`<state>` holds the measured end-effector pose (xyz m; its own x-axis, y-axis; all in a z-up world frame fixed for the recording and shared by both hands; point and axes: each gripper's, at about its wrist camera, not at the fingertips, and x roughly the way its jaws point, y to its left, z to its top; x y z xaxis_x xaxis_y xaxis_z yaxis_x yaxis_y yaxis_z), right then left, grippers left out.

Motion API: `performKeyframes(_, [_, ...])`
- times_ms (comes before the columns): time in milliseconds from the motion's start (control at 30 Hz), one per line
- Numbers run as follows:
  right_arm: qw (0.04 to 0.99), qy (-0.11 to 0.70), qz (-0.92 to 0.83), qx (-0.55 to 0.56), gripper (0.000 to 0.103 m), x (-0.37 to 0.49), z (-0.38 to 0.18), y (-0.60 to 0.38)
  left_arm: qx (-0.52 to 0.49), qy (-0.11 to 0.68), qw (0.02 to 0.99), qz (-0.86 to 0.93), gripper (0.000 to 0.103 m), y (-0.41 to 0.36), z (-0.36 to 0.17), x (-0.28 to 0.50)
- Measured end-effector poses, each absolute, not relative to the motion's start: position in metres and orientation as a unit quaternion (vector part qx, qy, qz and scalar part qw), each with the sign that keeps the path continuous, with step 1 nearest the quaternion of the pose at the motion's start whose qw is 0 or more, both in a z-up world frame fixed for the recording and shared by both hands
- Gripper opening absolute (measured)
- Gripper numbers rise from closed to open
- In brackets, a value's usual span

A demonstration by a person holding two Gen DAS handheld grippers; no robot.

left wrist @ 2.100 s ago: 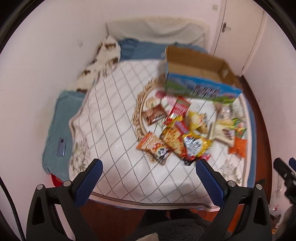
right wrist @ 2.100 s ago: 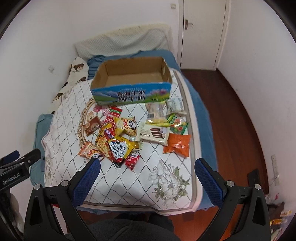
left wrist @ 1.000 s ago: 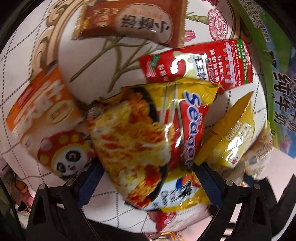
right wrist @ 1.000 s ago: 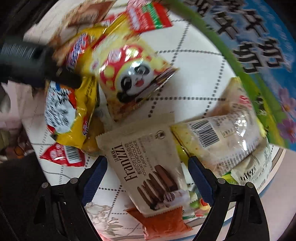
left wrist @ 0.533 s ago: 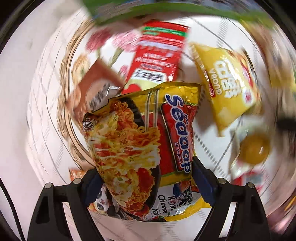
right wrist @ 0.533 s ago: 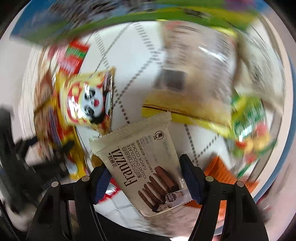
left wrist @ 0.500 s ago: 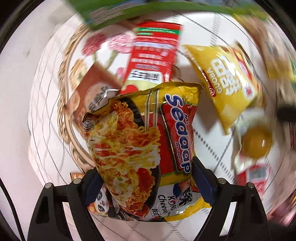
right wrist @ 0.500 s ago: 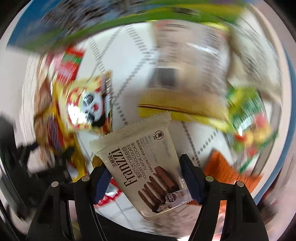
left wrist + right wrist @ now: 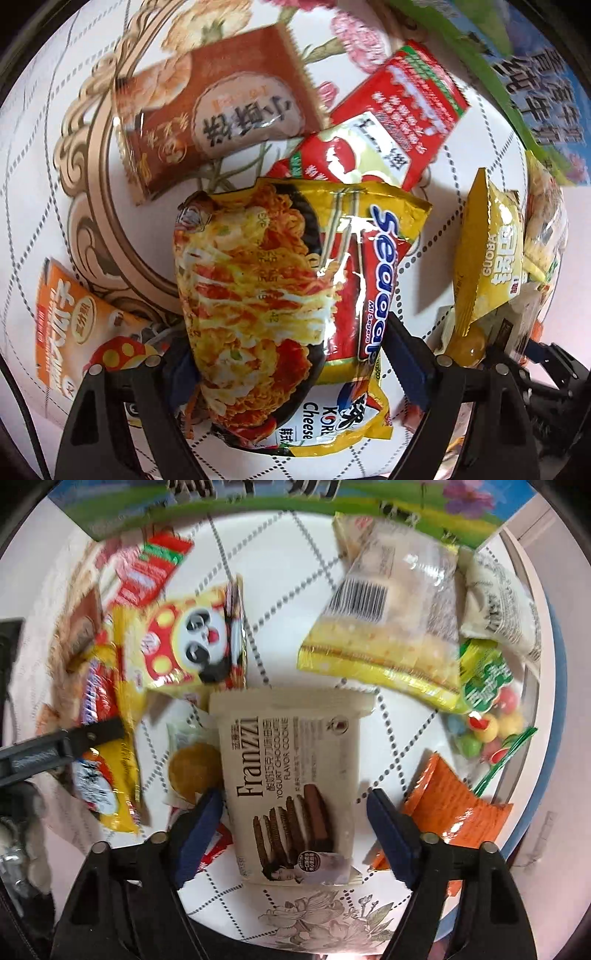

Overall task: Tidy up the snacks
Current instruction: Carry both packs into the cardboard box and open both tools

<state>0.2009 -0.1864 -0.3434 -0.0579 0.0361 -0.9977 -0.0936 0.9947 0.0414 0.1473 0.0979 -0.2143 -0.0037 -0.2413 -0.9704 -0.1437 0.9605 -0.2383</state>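
Note:
In the left wrist view my left gripper (image 9: pixel 291 354) is shut on a yellow Sedaap noodle packet (image 9: pixel 280 295), held above the quilted bedspread (image 9: pixel 44 74). In the right wrist view my right gripper (image 9: pixel 293 827) is shut on a cream Franzzi cookie pack (image 9: pixel 291 771), lifted over the snacks. The blue-and-green cardboard box (image 9: pixel 258 502) stands just beyond, its wall along the top edge; it also shows at the top right of the left wrist view (image 9: pixel 535 92).
Loose snacks lie on the bed: a brown packet (image 9: pixel 214 107), a red packet (image 9: pixel 384 122), a yellow Guoba bag (image 9: pixel 491 251), an orange panda pack (image 9: pixel 74 325), a panda bag (image 9: pixel 188 642), a clear cracker pack (image 9: pixel 388 627), candies (image 9: pixel 484 716), an orange pouch (image 9: pixel 454 805).
Both grippers closed on their packets about a second ago and lifted them. Since half a second ago, both views have swung while the packets stayed fixed between the fingers.

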Motion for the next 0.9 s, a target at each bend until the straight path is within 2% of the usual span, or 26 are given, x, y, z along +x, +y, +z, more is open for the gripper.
performKeyframes(133, [0.664, 0.739, -0.008, 0.111, 0.063, 0.185, -0.352, -0.219, 0.013, 0.672, 0.737, -0.075, 0.084, 0.056, -0.175, 0.127])
performKeyframes(200, [0.655, 0.738, -0.009, 0.163, 0.064, 0.178, -0.354, -0.23, 0.054, 0.676, 0.729, -0.092, 0.086, 0.04, -0.17, 0.118])
performKeyframes(333, [0.671, 0.725, -0.008, 0.158, 0.069, 0.165, -0.349, -0.237, 0.035, 0.69, 0.72, -0.069, 0.086, 0.05, -0.161, 0.111])
performKeyframes(500, [0.686, 0.718, -0.015, 0.12, 0.069, 0.155, -0.359, -0.196, 0.016, 0.691, 0.721, -0.045, 0.085, 0.063, -0.166, 0.074])
performKeyframes(567, [0.691, 0.714, -0.022, 0.113, 0.063, 0.149, -0.362, -0.19, 0.01, 0.689, 0.723, -0.036, 0.085, 0.057, -0.176, 0.065])
performKeyframes(633, [0.697, 0.709, -0.022, 0.106, 0.062, 0.144, -0.362, -0.188, 0.004, 0.69, 0.723, -0.031, 0.085, 0.06, -0.168, 0.053])
performKeyframes(767, [0.7, 0.704, -0.009, 0.117, 0.062, 0.13, -0.332, -0.193, -0.01, 0.682, 0.731, -0.029, 0.085, 0.047, -0.125, 0.019])
performKeyframes(900, [0.708, 0.693, 0.018, 0.134, 0.062, 0.123, -0.295, -0.196, -0.029, 0.666, 0.744, -0.043, 0.085, 0.079, -0.067, 0.0])
